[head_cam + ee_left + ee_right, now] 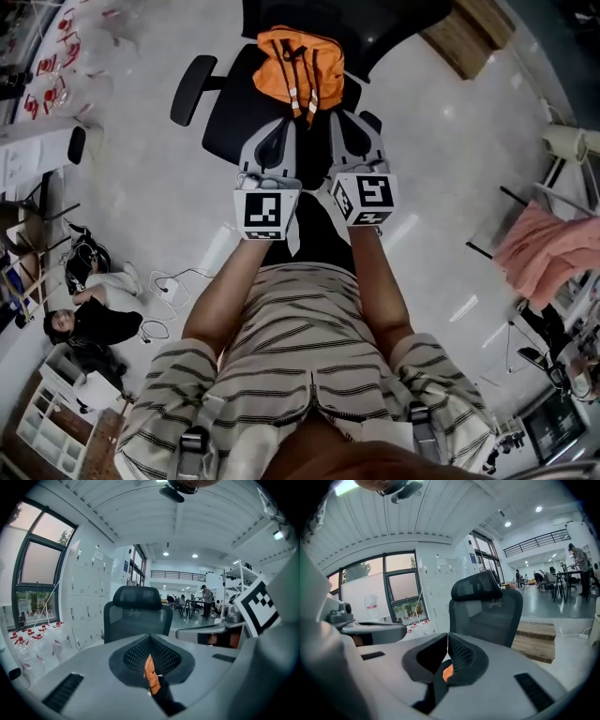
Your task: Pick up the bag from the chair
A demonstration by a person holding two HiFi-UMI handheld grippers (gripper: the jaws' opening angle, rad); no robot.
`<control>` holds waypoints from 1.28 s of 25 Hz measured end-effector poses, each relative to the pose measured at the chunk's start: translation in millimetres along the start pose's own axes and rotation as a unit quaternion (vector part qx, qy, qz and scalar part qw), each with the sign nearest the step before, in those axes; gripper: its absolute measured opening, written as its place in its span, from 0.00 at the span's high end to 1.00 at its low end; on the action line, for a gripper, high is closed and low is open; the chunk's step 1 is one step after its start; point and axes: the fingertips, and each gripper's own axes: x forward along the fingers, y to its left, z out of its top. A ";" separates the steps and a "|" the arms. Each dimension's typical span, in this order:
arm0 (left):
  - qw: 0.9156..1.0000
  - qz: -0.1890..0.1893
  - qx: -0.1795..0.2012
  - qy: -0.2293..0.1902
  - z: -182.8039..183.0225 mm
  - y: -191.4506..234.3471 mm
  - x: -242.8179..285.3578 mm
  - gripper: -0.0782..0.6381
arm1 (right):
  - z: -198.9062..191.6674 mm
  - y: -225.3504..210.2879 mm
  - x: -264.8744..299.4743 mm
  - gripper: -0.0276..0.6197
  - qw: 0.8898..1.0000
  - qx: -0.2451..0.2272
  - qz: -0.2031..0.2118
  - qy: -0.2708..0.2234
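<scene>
The bag (286,58) lies on the seat of the black chair (225,112), at the back part of the seat and close under the backrest. Its long axis runs about from the backrest toward me, a little slanted. The strap side faces up, and the two straps (302,89) come down along it toward the front of the seat, ending just before my jaws. It is a bright orange fabric bag, soft and somewhat crumpled, with black trim, and each strap carries a pale stripe. I hold both tools side by side over the front of the seat, pointing at the backrest. My left hand-held gripper (284,122) has its tips just beside the strap ends on their left, and my right hand-held gripper (345,116) is just beside them on their right. In the left gripper view the jaws of the left one (150,637) are together, tips meeting. Lower in the slit between them shows a thin piece of orange bag (150,671), but I cannot tell whether it is pinched or only seen through. The right one (448,635) is the same, jaws together with a small orange spot (447,672) in the slit.
</scene>
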 end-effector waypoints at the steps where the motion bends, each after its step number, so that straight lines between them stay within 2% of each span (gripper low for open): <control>1: 1.000 -0.001 0.000 0.003 -5.8 0.9 2.4 0.86 | -5.5 -2.6 3.1 0.93 1.000 0.002 -0.003 0.003; 12: 1.000 -0.010 -0.004 0.024 -33.0 10.1 28.4 0.86 | -33.6 -19.0 38.9 0.92 0.999 0.009 -0.016 0.031; 28: 0.999 -0.010 -0.024 0.044 -61.5 10.5 55.5 0.86 | -68.1 -66.2 96.0 0.74 0.997 0.017 -0.031 0.073; 32: 0.998 -0.010 -0.026 0.047 -66.1 11.0 62.3 0.86 | -80.4 -77.6 109.2 0.71 0.995 0.002 -0.037 0.088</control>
